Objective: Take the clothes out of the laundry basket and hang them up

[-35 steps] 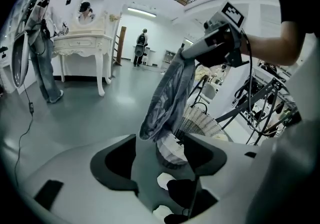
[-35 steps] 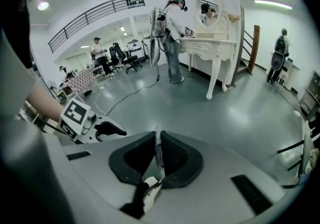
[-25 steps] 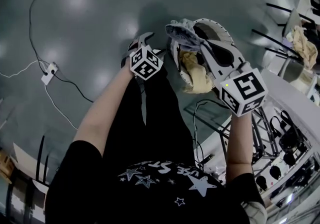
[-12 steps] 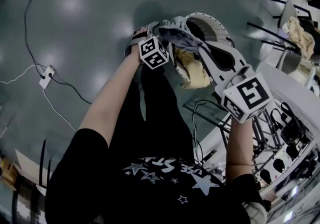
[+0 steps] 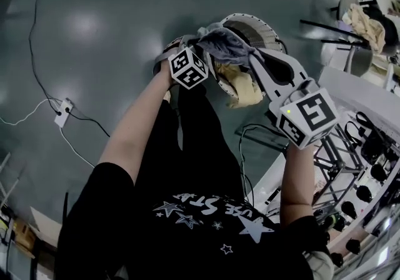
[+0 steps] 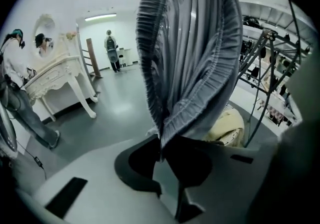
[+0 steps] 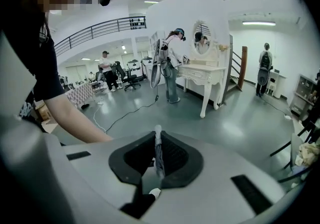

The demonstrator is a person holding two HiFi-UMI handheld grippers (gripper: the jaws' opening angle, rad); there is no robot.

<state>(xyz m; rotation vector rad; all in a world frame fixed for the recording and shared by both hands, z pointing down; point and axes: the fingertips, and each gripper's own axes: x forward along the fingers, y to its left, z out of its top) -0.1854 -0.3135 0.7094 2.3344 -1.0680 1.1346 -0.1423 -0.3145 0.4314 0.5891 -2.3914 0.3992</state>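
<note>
A grey garment with an elastic waistband (image 5: 224, 44) hangs over the white laundry basket (image 5: 265, 30), stretched between both grippers. My left gripper (image 5: 199, 37) has just been closing, and its jaws now pinch the garment's lower edge (image 6: 170, 133), which rises in folds in the left gripper view. My right gripper (image 5: 254, 55) is shut on another thin edge of the same fabric (image 7: 158, 154). A yellowish cloth (image 5: 240, 82) lies in the basket below; it also shows in the left gripper view as the cloth (image 6: 227, 127).
A metal drying rack (image 5: 350, 160) stands at the right, its bars (image 6: 262, 63) close to the left gripper. A cable and power strip (image 5: 62, 113) lie on the floor at left. A white dressing table (image 7: 202, 75) and several people stand further off.
The left gripper has moved right to the garment and shut on its edge. Both grippers have risen a little with the garment over the basket.
</note>
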